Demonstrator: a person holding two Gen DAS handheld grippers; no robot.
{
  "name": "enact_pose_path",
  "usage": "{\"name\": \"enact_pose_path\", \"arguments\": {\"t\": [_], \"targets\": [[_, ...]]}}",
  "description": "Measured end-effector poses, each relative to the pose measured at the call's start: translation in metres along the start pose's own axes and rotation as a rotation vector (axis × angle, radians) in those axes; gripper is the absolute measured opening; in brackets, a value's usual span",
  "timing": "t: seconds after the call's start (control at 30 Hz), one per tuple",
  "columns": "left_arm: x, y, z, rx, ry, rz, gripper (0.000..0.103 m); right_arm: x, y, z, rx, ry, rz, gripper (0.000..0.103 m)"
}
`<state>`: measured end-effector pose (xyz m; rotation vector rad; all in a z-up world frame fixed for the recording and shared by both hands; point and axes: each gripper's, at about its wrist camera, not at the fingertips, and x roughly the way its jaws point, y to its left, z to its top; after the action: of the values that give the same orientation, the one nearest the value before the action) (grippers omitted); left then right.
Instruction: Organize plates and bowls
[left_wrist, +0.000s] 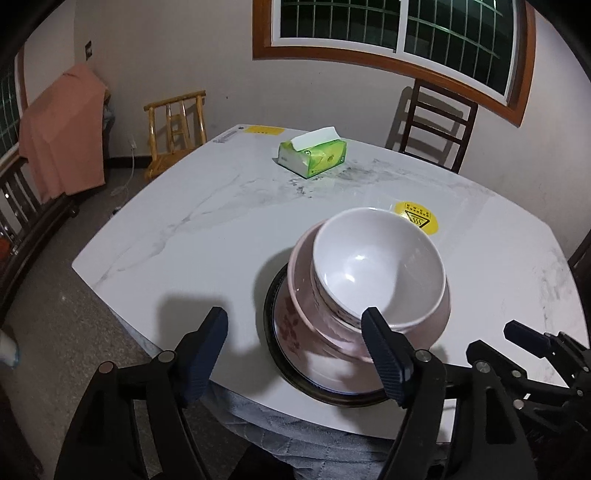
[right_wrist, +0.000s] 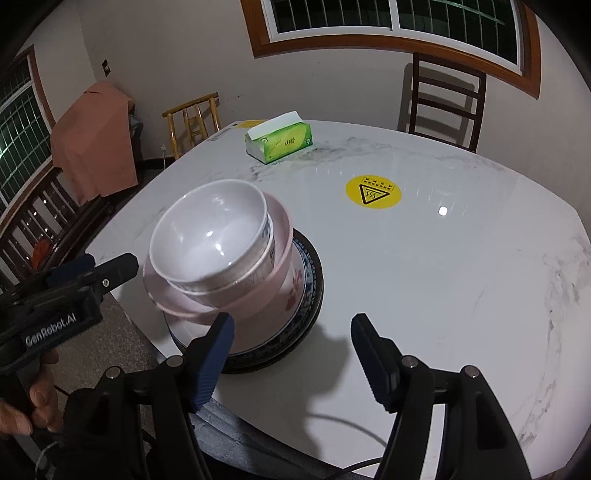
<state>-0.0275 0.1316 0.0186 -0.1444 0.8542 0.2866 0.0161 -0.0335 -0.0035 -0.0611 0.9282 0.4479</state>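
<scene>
Left gripper (left_wrist: 295, 350): jaws spread, nothing between the pads. Right gripper (right_wrist: 291, 354): jaws likewise spread and empty, over bare tabletop (right_wrist: 424, 277). Just ahead of both stands one stack near the tabletop's near edge: white bowl (left_wrist: 376, 269) nested in pink bowl (left_wrist: 332, 332), on a floral plate (left_wrist: 295, 343) over a dark-rimmed plate (left_wrist: 332, 397). Farther back, well apart, lie a yellow warning sticker (right_wrist: 373, 192) and a green tissue box (left_wrist: 314, 155)

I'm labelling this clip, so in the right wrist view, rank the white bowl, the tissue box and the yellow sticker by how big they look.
1. White bowl, clearly largest, though it sits nearest the camera.
2. Tissue box and yellow sticker look about alike; I won't rank them.
</scene>
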Motion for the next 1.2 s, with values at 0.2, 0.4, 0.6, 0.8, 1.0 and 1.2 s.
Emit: {"name": "enact_pose_path", "arguments": {"t": [0.2,0.4,0.6,0.8,1.0,1.2], "targets": [[-0.003,-0.014,-0.012,0.018,-0.001,0.021,0.076,-0.001,0.008,-0.007,-0.032,0.003,0.011,0.067],[-0.003,-0.021,-0.02,0.025,-0.003,0.031,0.079,-0.002,0.013,-0.013,-0.064,-0.003,-0.002,0.067],[-0.003,-0.025,-0.024,0.029,0.005,0.028,0.079,-0.001,0.015,-0.016,-0.069,0.001,-0.001,0.067],[-0.004,-0.025,-0.025,0.03,0.006,0.027,0.079,0.0,0.015,-0.016,-0.066,0.005,0.002,0.067],[-0.005,-0.026,-0.024,0.039,0.013,0.026,0.079,0.003,0.014,-0.018,-0.067,0.016,0.003,0.067],[-0.003,-0.028,-0.023,0.045,0.019,0.029,0.079,0.005,0.015,-0.018,-0.074,0.021,0.004,0.067]]}}
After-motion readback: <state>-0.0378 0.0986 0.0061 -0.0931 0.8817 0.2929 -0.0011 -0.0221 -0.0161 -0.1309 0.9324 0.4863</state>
